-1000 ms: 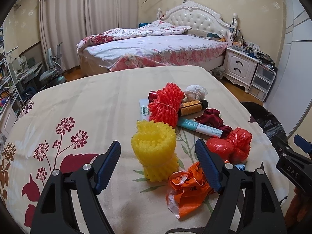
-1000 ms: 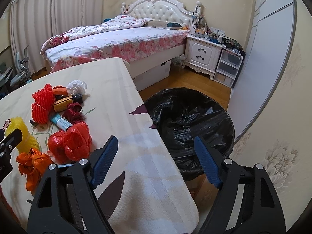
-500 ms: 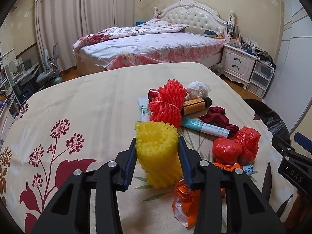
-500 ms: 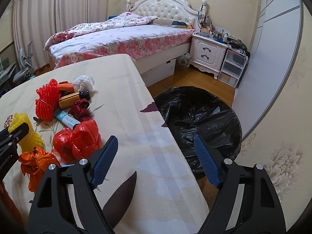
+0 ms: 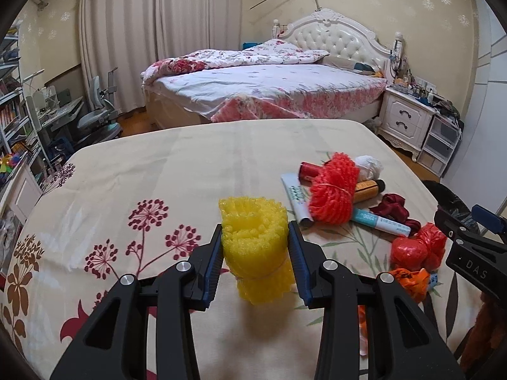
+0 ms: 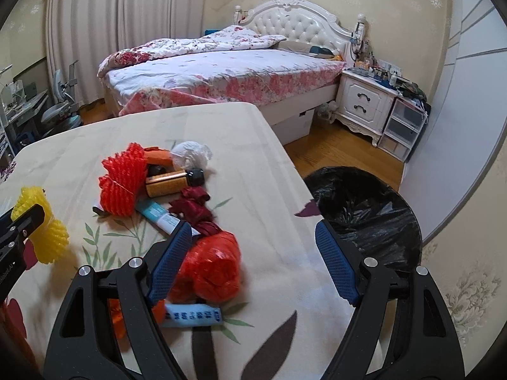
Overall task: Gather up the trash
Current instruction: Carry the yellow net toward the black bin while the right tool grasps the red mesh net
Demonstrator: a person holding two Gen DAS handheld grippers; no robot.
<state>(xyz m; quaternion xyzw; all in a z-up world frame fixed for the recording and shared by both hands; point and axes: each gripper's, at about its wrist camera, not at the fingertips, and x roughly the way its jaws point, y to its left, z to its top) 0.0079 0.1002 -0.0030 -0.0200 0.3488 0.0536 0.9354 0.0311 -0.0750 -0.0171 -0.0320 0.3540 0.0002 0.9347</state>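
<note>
A yellow foam net (image 5: pixel 255 247) is lifted a little off the floral tablecloth (image 5: pixel 190 174), and my left gripper (image 5: pixel 255 229) is shut on it, a pad pressing each side. It also shows at the left of the right wrist view as the yellow foam net (image 6: pixel 47 240). My right gripper (image 6: pixel 253 226) is open over the table's right edge with nothing between its fingers. A red plastic bag (image 6: pixel 215 269) lies just by its left finger. The black-lined trash bin (image 6: pixel 364 209) stands on the floor to the right of the table.
More litter lies on the cloth: a red foam net (image 5: pixel 332 193), an amber bottle (image 6: pixel 172 183), a teal tube (image 5: pixel 380 221), a dark red rag (image 6: pixel 193 205), white crumpled plastic (image 6: pixel 190 153), an orange bag (image 5: pixel 408 281). A bed and nightstand stand behind.
My left gripper closed from wide open onto the yellow foam net and drew it toward the left, off the cloth. My right gripper stayed open and swung left toward the red bag.
</note>
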